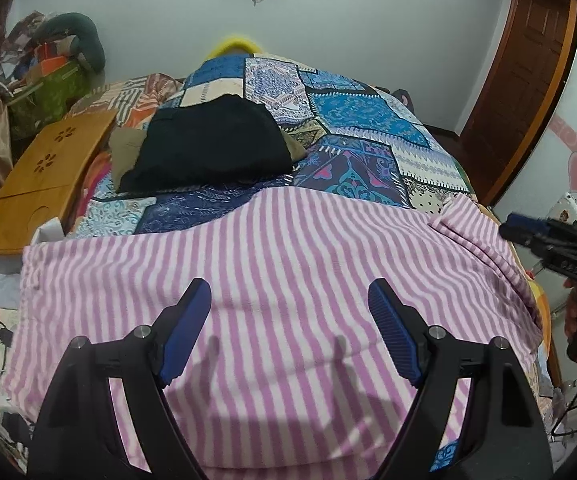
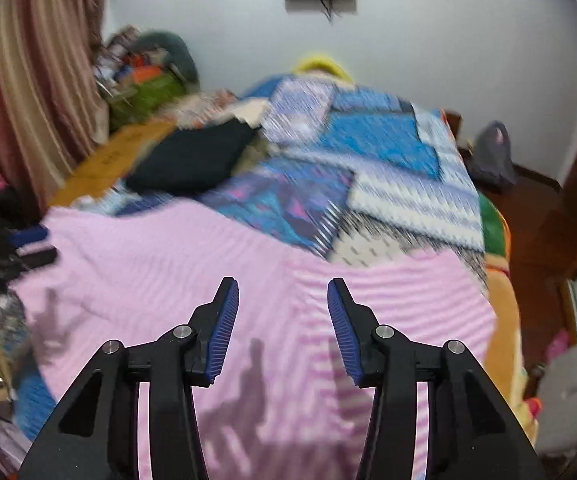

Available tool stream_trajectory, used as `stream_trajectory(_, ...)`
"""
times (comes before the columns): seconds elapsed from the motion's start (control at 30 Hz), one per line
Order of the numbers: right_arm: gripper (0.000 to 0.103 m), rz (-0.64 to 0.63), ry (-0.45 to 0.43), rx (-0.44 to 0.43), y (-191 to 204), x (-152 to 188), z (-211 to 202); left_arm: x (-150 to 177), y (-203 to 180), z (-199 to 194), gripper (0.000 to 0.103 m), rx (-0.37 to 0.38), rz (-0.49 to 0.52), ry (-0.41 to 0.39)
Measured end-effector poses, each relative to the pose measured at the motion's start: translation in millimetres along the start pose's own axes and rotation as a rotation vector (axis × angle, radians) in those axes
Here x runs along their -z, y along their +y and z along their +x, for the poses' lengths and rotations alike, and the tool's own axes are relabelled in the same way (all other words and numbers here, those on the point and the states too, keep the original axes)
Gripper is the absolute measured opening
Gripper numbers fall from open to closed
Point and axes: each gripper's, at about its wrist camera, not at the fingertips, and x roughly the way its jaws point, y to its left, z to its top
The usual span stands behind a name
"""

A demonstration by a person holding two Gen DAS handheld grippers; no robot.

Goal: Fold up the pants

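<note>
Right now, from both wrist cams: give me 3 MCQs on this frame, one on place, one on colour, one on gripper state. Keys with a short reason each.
1. Where is the black folded garment relative to the striped pants?
A. On top of them
B. Farther up the bed, apart from them
C. On the floor

2. What are the pants' stripes?
A. Pink and white
B. Green and black
C. Red and yellow

3. How does the left gripper stand?
A. Shut on the pants
B. Shut on nothing
C. Open above the pants

Key:
1 B, a strip of patchwork bedcover shows between the two.
2 A, pink and white bands run across the cloth in the left wrist view.
3 C, its fingers stand wide apart with no cloth between them; the right gripper is open too.
</note>
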Motion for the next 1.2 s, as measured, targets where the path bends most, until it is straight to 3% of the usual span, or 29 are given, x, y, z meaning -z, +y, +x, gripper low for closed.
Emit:
stream_trajectory(0.2,0.043,0.001,0.107,-0.009,-9.3,13.1,40.9,-3.7,-9.3,22.0,0.081,0.011,0.003,0.036)
stream_trajectory(0.53,0.042,0.029,0.156,-0.055,-30.4,7.2,75.3,-9.0,-17.2,48.0,0.081,0.011,0.027,0.068)
stream_trajectory(0.6,0.034,0.031,0.157,-0.068,-33.0,6.6,78.4,-7.8,-17.1,52.9,0.081,0.017,0.021,0.076)
stream_trajectory(0.67,0.017,0.030,0.150,-0.062,-35.3,5.8,80.3,-6.3,-17.7,56.8,0.081,0.019,0.017,0.083)
stream_trajectory(0.73,0.011,0.066,0.151,-0.089,-42.0,5.2,81.2,-5.9,-17.9,58.7,0.081,0.022,0.014,0.087)
stream_trajectory(0.9,0.008,0.141,0.118,-0.121,-54.7,1.3,64.5,-5.7,-15.4,48.8,0.081,0.023,0.012,0.066)
stream_trajectory(1.2,0.008,0.162,-0.062,-0.160,-48.8,-32.7,-17.1,-6.7,2.7,9.8,0.081,0.000,-0.027,-0.006)
